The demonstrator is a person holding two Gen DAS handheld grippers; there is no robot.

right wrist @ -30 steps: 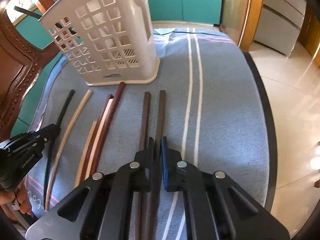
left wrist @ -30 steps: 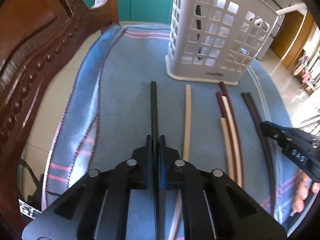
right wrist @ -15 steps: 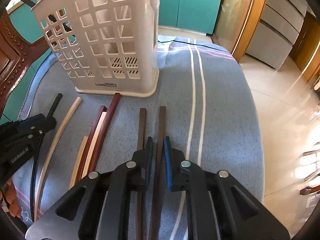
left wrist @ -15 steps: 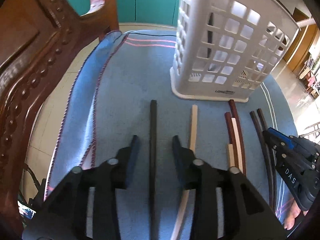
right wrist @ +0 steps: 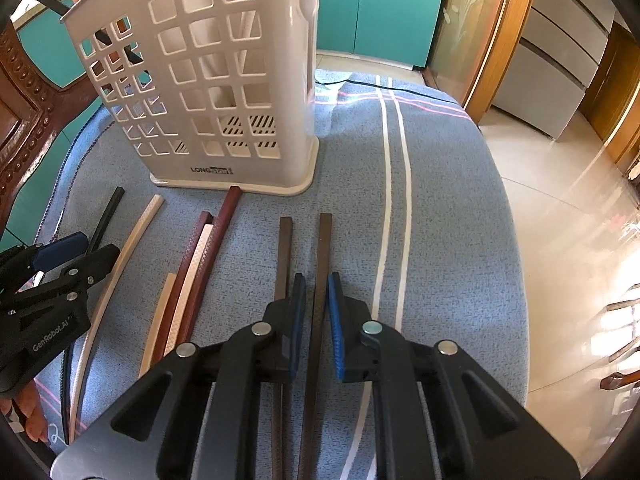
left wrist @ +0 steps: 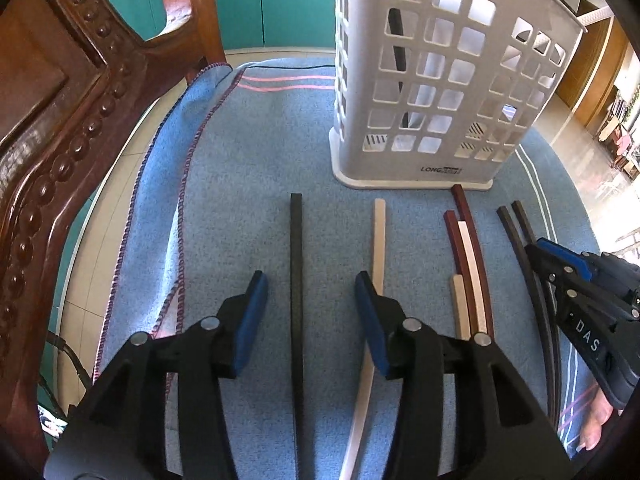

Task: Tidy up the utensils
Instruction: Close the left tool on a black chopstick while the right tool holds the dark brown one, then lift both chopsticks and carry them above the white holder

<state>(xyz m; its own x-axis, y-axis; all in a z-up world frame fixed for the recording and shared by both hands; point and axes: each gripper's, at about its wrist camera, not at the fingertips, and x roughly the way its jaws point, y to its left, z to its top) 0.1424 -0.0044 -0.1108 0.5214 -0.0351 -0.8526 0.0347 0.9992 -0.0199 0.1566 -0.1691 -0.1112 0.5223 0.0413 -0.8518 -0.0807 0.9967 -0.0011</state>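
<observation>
Now L tool (left wrist: 308,300) astride blk chopstick (left wrist: 296,248)

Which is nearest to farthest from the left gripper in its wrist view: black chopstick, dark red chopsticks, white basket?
1. black chopstick, lying between the open jaws of the left gripper.
2. dark red chopsticks, off to the right.
3. white basket, ahead, at the cloth's far side.

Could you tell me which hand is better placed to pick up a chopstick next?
Probably right: the right fingers, just opened slightly, closely flank a brown chopstick. The left fingers, just opening, straddle the black chopstick widely.
</observation>
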